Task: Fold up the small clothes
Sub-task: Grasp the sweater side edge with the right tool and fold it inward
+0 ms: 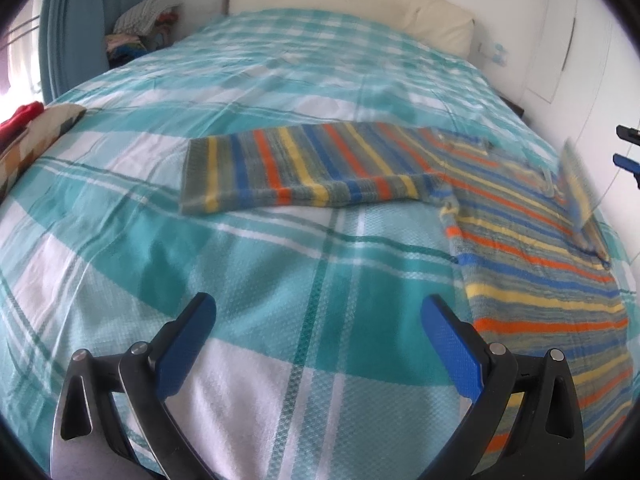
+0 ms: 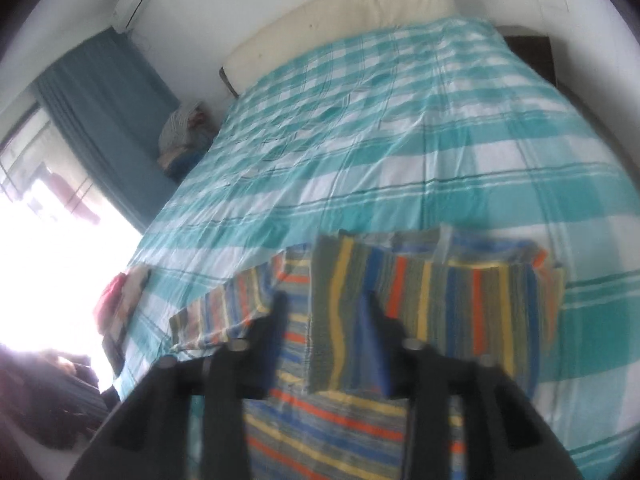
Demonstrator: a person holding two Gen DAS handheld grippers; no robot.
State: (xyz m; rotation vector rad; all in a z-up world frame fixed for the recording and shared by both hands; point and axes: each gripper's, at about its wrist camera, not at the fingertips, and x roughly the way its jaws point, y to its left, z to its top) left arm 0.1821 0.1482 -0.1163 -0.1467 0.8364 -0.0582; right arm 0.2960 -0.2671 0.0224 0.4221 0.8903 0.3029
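A small sweater striped grey-green, blue, orange and yellow lies on the teal plaid bed cover (image 1: 280, 264). Its body (image 1: 540, 280) is at the right, and one sleeve (image 1: 312, 168) stretches flat to the left. The other sleeve (image 1: 578, 184) is a blurred flap standing up over the body; in the right wrist view this sleeve (image 2: 440, 312) lies across the body (image 2: 320, 420). My left gripper (image 1: 318, 304) is open over bare cover, left of the body, with nothing between its fingers. My right gripper (image 2: 324, 304) hovers above the sweater with its jaws apart and no cloth pinched; the right gripper (image 1: 626, 146) also shows at the right edge.
A cream headboard (image 1: 352, 4) closes the far end of the bed. A pile of clothes (image 1: 140, 28) sits by the blue curtain (image 1: 76, 20) at the far left. A patterned cushion (image 1: 36, 136) and red cloth (image 1: 20, 118) lie at the bed's left edge. A bright window (image 2: 52, 260) is to the left.
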